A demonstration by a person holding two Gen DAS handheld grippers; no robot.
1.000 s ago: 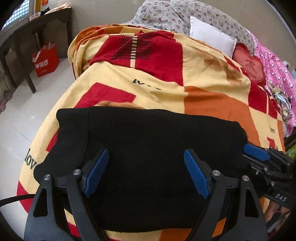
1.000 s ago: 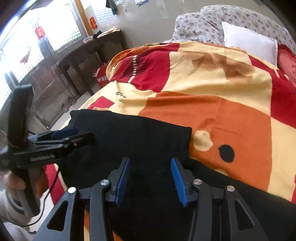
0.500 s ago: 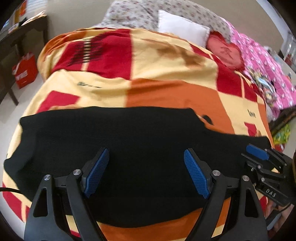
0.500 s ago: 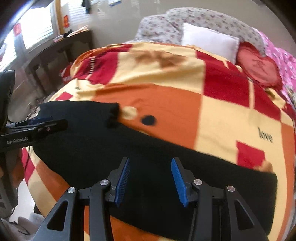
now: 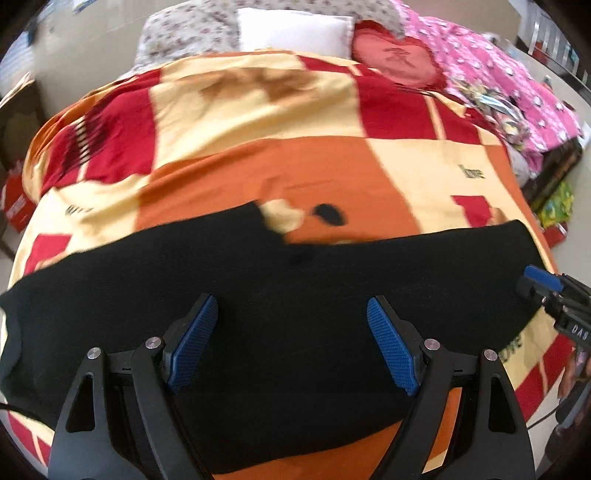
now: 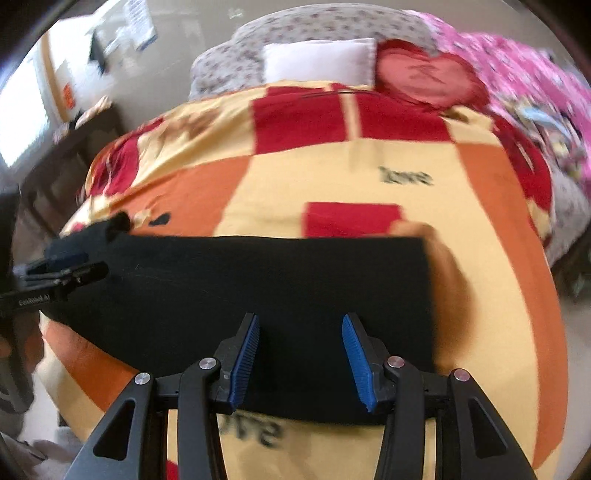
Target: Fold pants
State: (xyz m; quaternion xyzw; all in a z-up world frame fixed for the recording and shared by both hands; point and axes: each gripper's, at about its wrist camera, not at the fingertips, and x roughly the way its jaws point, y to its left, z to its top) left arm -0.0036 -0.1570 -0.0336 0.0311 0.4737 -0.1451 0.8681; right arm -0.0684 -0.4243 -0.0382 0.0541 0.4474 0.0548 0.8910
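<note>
The black pants [image 5: 280, 295] lie flat in a long band across the near edge of a bed, on a red, orange and yellow blanket [image 5: 295, 162]. My left gripper [image 5: 291, 343] is open and empty, hovering above the middle of the pants. My right gripper [image 6: 301, 354] is open and empty above the right part of the pants [image 6: 258, 280], near the leg end. The right gripper also shows at the right edge of the left wrist view [image 5: 554, 295], and the left gripper at the left edge of the right wrist view [image 6: 59, 273].
A white pillow [image 5: 295, 33], a red heart cushion [image 5: 395, 59] and a pink quilt [image 5: 498, 74] lie at the head and far side of the bed. A dark wooden table [image 6: 74, 147] stands left of the bed, with a red bag [image 5: 14, 206] on the floor.
Both grippers have swung to the right along the pants. More of the pants' right part and leg end has come into view. Both stay open.
</note>
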